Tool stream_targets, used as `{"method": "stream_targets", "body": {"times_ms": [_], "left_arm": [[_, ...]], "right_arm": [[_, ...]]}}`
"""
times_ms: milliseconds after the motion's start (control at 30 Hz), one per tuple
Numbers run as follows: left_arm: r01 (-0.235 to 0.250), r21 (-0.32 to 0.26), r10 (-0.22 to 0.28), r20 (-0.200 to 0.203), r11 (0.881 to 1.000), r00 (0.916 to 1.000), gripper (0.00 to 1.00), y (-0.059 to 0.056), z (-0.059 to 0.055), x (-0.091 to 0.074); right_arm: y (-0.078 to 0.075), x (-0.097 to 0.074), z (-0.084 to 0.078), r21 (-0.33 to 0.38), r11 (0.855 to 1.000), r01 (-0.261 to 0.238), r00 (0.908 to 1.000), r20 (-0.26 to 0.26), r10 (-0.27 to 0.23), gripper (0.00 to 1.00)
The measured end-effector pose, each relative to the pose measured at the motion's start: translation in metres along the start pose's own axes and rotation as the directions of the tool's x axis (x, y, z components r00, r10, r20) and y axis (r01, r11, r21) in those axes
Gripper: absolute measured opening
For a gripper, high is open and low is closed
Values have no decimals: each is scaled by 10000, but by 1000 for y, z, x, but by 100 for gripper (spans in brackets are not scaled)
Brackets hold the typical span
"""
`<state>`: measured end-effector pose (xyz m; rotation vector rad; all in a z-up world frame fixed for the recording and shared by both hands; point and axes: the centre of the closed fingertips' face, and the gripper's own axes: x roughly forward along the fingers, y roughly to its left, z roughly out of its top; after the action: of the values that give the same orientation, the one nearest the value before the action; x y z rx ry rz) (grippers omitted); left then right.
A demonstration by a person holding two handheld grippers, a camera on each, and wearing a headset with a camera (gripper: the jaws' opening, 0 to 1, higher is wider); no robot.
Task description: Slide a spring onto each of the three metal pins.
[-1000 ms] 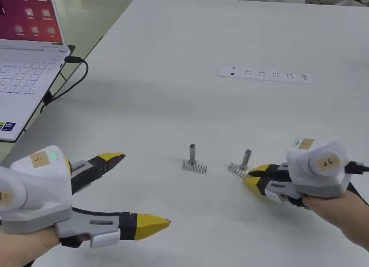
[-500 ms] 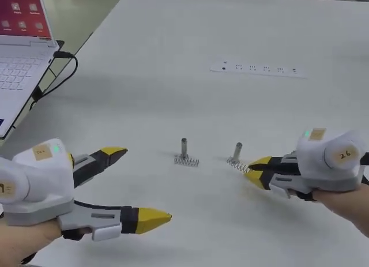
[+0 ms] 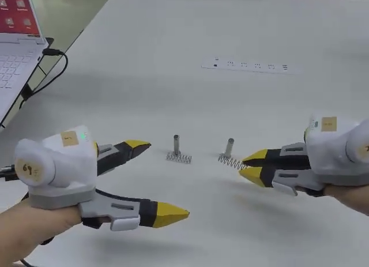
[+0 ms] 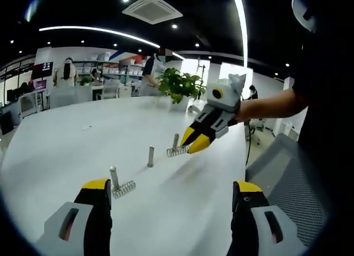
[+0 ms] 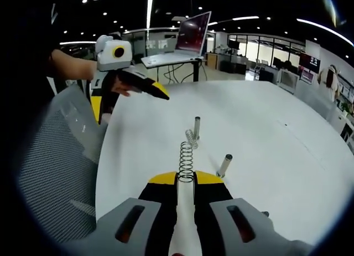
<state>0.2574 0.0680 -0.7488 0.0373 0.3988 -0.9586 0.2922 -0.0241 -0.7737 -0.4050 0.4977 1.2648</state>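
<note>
Two short metal pins stand on the white table: the left pin (image 3: 176,144) with a loose spring (image 3: 179,158) lying at its foot, and the right pin (image 3: 229,146). My right gripper (image 3: 247,167) is shut on a second spring (image 3: 231,161), which sticks out from its tips toward the right pin's base. That held spring (image 5: 186,156) rises from between the closed jaws, with a pin (image 5: 224,165) just to its right. My left gripper (image 3: 158,179) is open and holds nothing, left of the left pin. Three pins show ahead of the left gripper (image 4: 171,185), the nearest pin (image 4: 114,177) beside its spring (image 4: 125,188).
A white power strip (image 3: 249,66) lies further back on the table. An open laptop (image 3: 14,25) sits at the far left edge with a black cable (image 3: 55,68) trailing off it. The table (image 3: 173,88) between the pins and the strip is bare.
My left gripper has moved forward, closer to the left pin. My right gripper stays by the right pin with the spring at its tips. The head camera has shifted.
</note>
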Motion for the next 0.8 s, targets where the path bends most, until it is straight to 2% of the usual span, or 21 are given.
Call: {"method": "stream_targets", "body": {"times_ms": [100,300,567,800], "left_arm": [[336,72,-335,-69,9994,9994,84,-5,1,8],[774,162,-771,-215,9969,9968,76,-10,1,20],[1521,289,-1506,-466,9879,9875,59,-22,3,34],[2018,531,-1998,-411,9780,9790,48,-30,10,45]], "right_arm": [[7,-3,2,-206,9993,-306,9995,-42,305,8],[14,-4,2,-573,9965,-609,9980,-179,600,8],[24,-4,5,-1179,9860,-1181,9928,-315,1152,8],[35,-4,15,-1636,9718,-1696,9855,-264,1676,8]]}}
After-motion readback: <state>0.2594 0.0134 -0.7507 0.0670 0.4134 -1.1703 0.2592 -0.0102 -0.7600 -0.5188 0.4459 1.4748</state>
